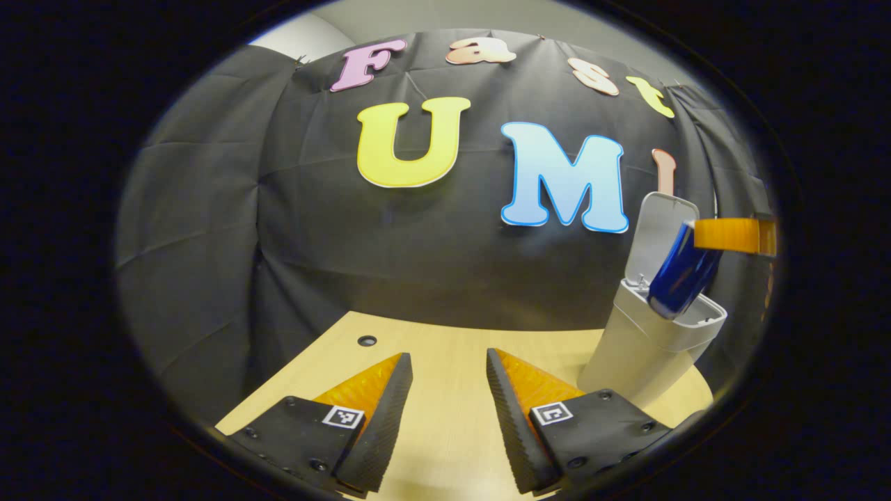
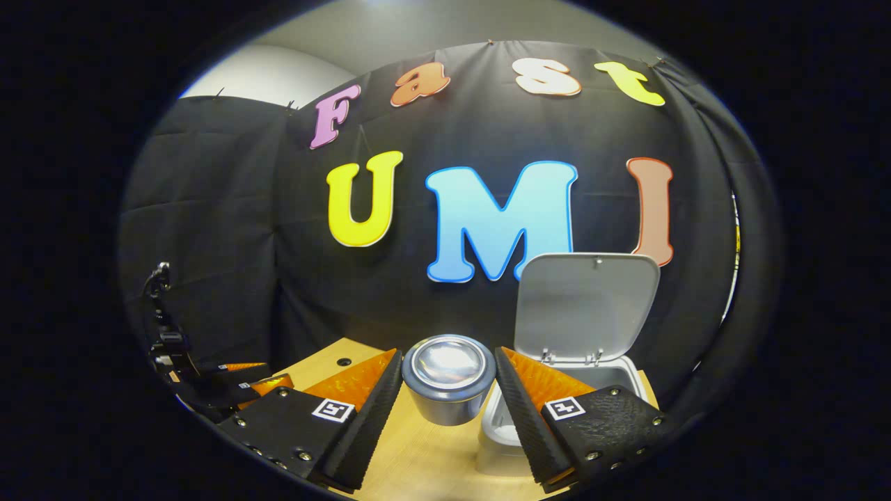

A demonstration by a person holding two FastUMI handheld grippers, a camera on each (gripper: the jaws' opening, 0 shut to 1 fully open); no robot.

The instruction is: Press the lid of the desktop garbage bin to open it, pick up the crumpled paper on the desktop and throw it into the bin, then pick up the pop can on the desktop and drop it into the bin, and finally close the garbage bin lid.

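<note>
The pale desktop bin (image 1: 637,351) stands at the table's right with its lid (image 1: 658,233) raised. A blue pop can (image 1: 681,275) hangs tilted over the bin's mouth, its lower end at the rim, with one of the right gripper's fingers (image 1: 734,235) at its upper part. In the right gripper view my right gripper (image 2: 449,351) is shut on the can (image 2: 449,383), whose silver end faces the camera. Behind it is the bin's rim (image 2: 616,376) and open lid (image 2: 588,299). My left gripper (image 1: 447,355) stands open above the table, nothing between its fingers.
The wooden table (image 1: 445,424) has a small round hole (image 1: 367,340) near its back edge. The black cloth wall closes in behind and on both sides. The left gripper (image 2: 243,376) sits low at the far left in the right gripper view.
</note>
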